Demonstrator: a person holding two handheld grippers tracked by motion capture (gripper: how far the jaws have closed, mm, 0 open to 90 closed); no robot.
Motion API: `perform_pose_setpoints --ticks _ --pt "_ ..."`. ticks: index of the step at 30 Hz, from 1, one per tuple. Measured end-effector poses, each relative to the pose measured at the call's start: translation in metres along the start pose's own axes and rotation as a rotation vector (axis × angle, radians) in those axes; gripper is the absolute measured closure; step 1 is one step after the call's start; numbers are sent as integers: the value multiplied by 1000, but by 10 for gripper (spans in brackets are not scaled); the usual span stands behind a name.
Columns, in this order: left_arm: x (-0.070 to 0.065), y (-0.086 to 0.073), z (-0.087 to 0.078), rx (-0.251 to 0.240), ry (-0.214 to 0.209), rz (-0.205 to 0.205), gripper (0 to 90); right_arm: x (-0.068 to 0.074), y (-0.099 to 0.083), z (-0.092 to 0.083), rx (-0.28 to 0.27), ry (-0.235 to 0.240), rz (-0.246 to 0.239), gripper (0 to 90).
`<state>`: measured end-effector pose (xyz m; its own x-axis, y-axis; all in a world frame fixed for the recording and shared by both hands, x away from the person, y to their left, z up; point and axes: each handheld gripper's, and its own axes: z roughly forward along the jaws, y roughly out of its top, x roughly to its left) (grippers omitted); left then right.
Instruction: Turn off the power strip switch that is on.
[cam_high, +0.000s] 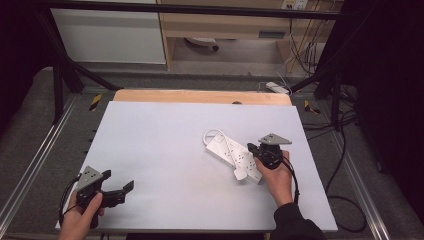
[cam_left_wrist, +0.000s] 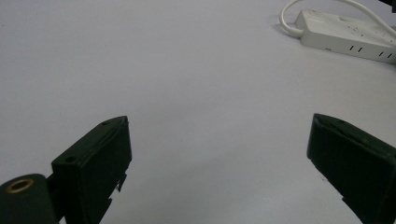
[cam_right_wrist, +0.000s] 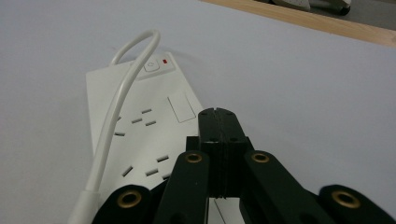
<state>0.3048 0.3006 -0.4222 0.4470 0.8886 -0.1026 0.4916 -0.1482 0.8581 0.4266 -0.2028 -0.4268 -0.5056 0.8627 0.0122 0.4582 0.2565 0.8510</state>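
Right tongs (cam_right_wrist: 217, 122): jaws pressed fully together, nothing between them, poised over the white power strip (cam_high: 234, 154), tips just above its socket face. Strip lies flat, right of centre on the table (cam_high: 165, 150). Left tongs (cam_left_wrist: 217, 154): jaws wide apart, empty, near the table's front left corner.

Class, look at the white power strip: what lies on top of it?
Its own white cable runs along the top of the power strip. The shut right gripper hovers over its near end, hiding the sockets beneath.
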Motion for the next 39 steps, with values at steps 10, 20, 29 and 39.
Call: perform_pose_setpoints --ticks 10,20,29,39 --pt "-1 0 0 3 -2 5 67 1 -4 6 32 -2 -9 900" --pt "-1 -1 0 3 -1 4 67 2 -5 8 34 0 -9 900" --pt "-1 -1 0 8 -5 7 67 1 -7 10 38 -5 -24 900" --pt "-2 -1 -1 6 -3 8 67 0 -8 11 38 -4 -29 900"
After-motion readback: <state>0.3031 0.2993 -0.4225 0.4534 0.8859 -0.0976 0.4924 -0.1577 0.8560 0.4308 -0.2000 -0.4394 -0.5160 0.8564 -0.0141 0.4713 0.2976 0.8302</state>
